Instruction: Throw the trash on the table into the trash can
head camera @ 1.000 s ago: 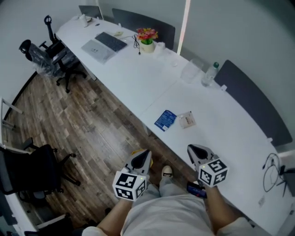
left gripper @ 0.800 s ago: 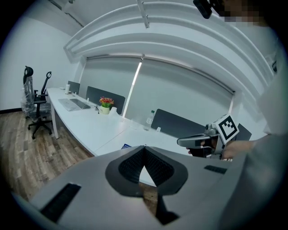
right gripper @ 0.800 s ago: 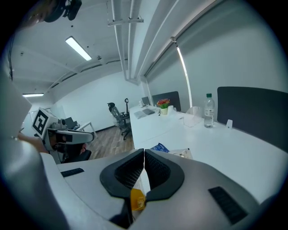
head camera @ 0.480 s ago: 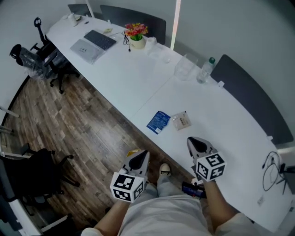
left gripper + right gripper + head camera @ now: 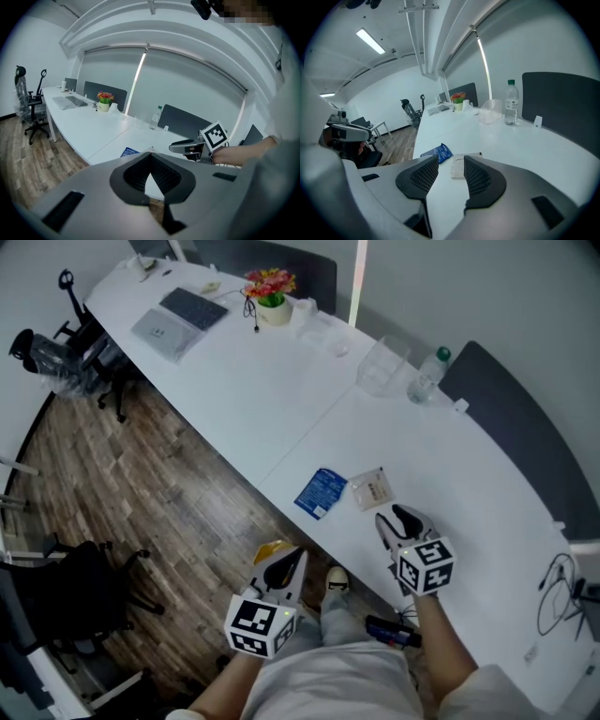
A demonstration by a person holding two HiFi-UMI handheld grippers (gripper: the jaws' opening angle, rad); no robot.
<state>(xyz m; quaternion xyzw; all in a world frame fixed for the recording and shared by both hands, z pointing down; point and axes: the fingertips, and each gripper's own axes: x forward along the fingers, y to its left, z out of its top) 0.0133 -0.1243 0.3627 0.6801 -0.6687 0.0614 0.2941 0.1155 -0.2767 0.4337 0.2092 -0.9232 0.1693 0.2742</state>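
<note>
Right tongs [image 5: 398,517]: pinched closed a second ago, now the jaws are opening. Nothing's between them yet, and they've crept up just short of the pale packet [image 5: 373,488].
Left tongs [image 5: 286,566]: closed and empty, hanging off the surface's near edge, over the floor.
Trash: packet and blue wrapper [image 5: 321,493] lie side by side by the near edge of the surface [image 5: 281,399], both untouched.
Meaning: first grab is lining up, packet first I'd guess.
Trash can: can't spot one.

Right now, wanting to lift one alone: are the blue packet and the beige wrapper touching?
Apart: the head view shows a strip of white table between the blue packet and the beige wrapper.
</note>
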